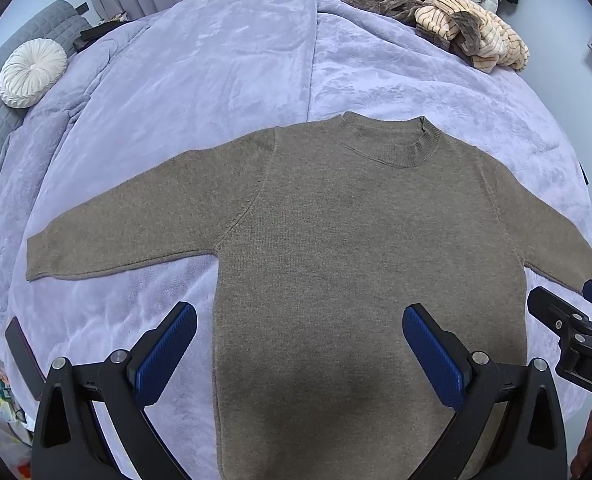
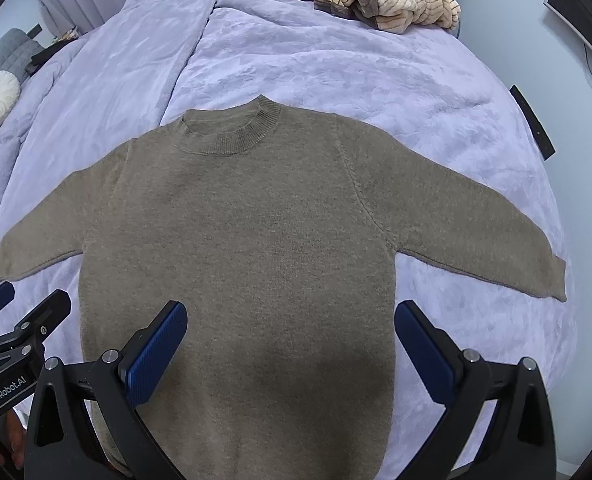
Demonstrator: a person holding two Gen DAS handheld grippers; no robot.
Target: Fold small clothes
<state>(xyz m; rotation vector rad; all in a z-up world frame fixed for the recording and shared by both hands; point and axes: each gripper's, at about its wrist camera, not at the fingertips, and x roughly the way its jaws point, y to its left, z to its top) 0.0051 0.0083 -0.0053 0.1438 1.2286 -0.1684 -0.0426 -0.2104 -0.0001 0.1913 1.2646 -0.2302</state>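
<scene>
While both the left gripper (image 1: 300, 344) and the right gripper (image 2: 290, 340) hang with ribbed blue fingers (image 1: 167, 354) spread apart and empty, the brown knit sweater (image 1: 348, 248) lies flat beyond them, sleeves outstretched, on a plush lavender blanket (image 1: 223, 64), with striped fleece clothes (image 1: 468, 32) heaped farthest off.

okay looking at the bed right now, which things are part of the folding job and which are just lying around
Part of the job:
- flat-spread brown knit sweater
- left tool, open
- right tool, open

Just lying about:
- heap of striped cream and brown fleece clothes
- round pleated white cushion
- lilac plush blanket underneath
</scene>
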